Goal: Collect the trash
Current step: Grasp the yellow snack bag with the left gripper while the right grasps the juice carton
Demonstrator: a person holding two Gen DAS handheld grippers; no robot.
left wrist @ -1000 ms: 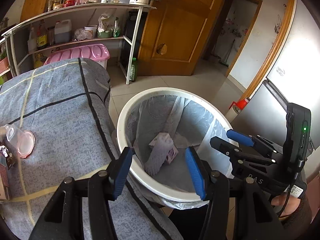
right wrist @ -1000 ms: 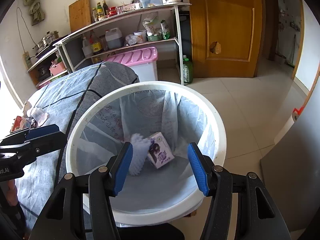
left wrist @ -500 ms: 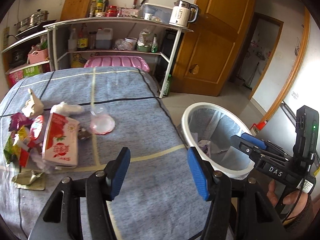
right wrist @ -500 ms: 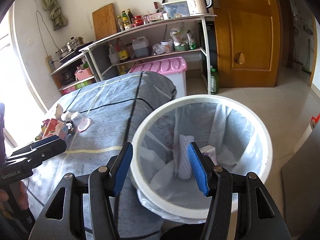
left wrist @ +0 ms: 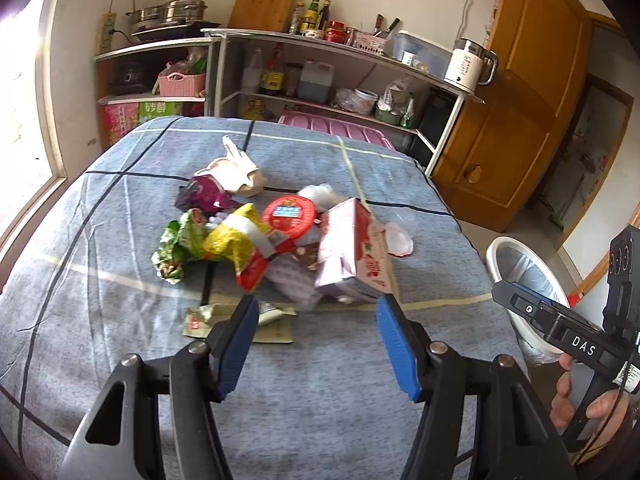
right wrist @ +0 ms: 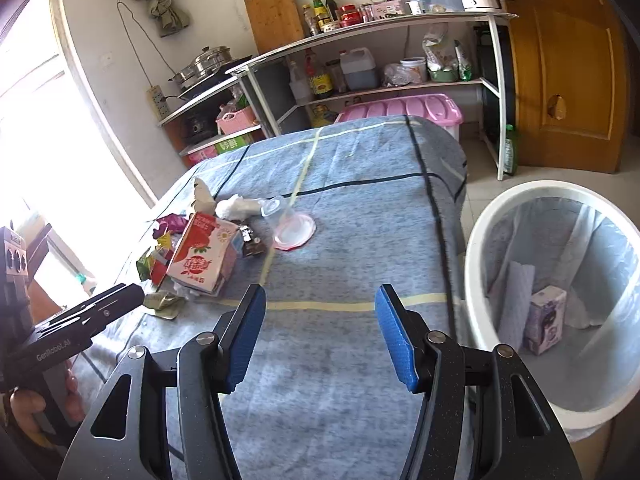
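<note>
Both tongs stand apart with nothing between their blue pads.

From the left wrist view, your left gripper (left wrist: pixel 316 340) hangs over the grey-blue checked tablecloth (left wrist: pixel 100 280), just short of the trash heap. Its jaws have just been opening, which reads as readying for the next pick. The nearest pieces are the pink strawberry milk carton (left wrist: pixel 356 256), lying on its side, and a flattened wrapper (left wrist: pixel 200 320) right at the left pad. Behind them sit a yellow snack bag (left wrist: pixel 232 240), a green wrapper (left wrist: pixel 176 248), a red-lidded round tub (left wrist: pixel 290 216), a purple wrapper (left wrist: pixel 204 196) and a cream paper bag (left wrist: pixel 236 172). The trash lies bunched in one pile, so a single item may drag its neighbours. At the right edge your right hand (left wrist: pixel 584 400) holds the other tool near the white bin (left wrist: pixel 500 248), of which only a slice of rim shows.

From the right wrist view, your right gripper (right wrist: pixel 318 340) points at bare cloth between pile and bin, aimed at no item. This view gives what the other cannot: the inside of the bin (right wrist: pixel 480 240), lined with a clear bag, holding a small purple-printed carton (right wrist: pixel 546 320) and a pale rolled sheet (right wrist: pixel 516 300). It stands on the floor tight against the table's edge, probably to keep drops short. You also see the clear plastic cup (right wrist: pixel 280 212) lying on its side above its pink-rimmed lid (right wrist: pixel 294 232), set a little apart from the heap, and your left hand (right wrist: pixel 24 408) on the left tool's handle. The carton (right wrist: pixel 204 256) hides most of the wrappers here.
</note>
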